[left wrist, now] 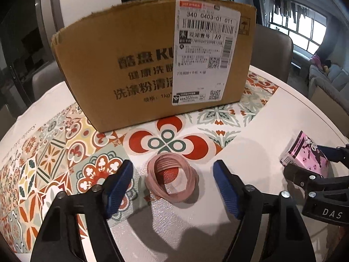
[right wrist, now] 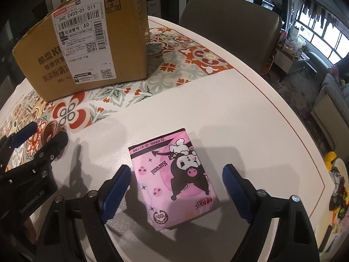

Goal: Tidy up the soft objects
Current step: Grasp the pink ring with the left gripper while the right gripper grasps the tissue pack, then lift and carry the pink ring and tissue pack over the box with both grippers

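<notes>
1. My left claw (left wrist: 173, 187) stands released, its blue pads (left wrist: 118, 187) spread on either side of the pink bundle of bands (left wrist: 172, 180) without touching it.
2. The pink bundle of bands lies on the surface (left wrist: 272, 126), at the edge where the patterned mat (left wrist: 54, 152) meets the bare white top.
3. My right claw (right wrist: 176, 193) is likewise released; its two fingers (right wrist: 236, 193) flank the pink tissue pack (right wrist: 172, 179), with a gap visible on both sides.
4. The pink tissue pack lies flat on the white surface, printed with a cartoon character, well to the right of the bundle.
5. A cardboard box (left wrist: 139, 65) stands upright on the patterned mat behind both items, its white shipping label (left wrist: 205, 45) facing me.
6. In the left wrist view I see my right claw at the right edge, just beside the tissue pack; in the right wrist view my left claw appears at the left edge, by the bundle.
7. A chair (right wrist: 231, 28) stands at the far side of the surface.
</notes>
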